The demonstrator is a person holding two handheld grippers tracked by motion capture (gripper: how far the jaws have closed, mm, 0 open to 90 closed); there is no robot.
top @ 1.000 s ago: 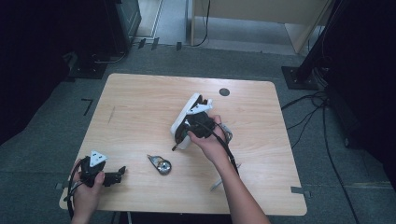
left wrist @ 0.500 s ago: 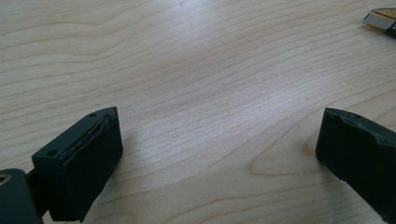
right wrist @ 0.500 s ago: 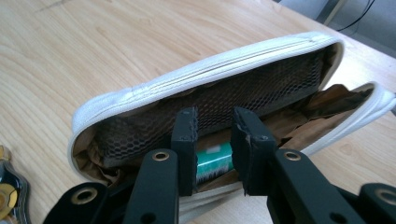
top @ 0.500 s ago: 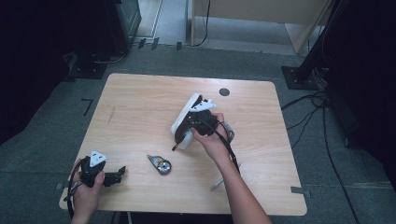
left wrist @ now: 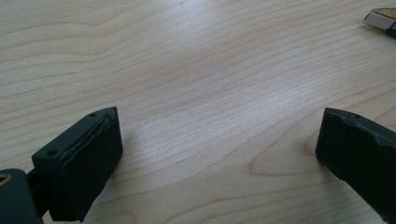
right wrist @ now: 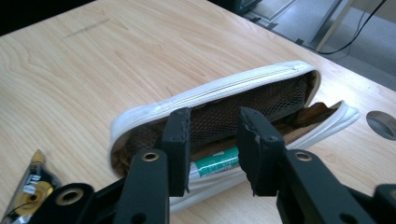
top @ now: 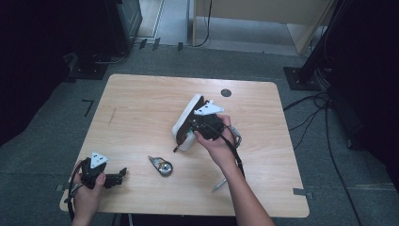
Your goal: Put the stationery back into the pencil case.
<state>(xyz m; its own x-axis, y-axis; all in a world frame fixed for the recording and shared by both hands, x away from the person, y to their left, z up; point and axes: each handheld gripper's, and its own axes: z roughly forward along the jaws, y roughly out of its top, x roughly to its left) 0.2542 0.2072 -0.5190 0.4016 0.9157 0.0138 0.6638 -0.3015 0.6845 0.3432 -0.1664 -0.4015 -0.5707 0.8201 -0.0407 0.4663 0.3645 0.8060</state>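
The white case stays open; right gripper has risen, jaws reopening empty.

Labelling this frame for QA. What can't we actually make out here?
- Inside of the white pouch: in the right gripper view the right gripper hides most of the green item.
- Small metal object: too small in the high view, edge-cut in both gripper views.
- Thin object near the forearm: too small in the high view.
- Left gripper: jaws cut by the frame's bottom edge.
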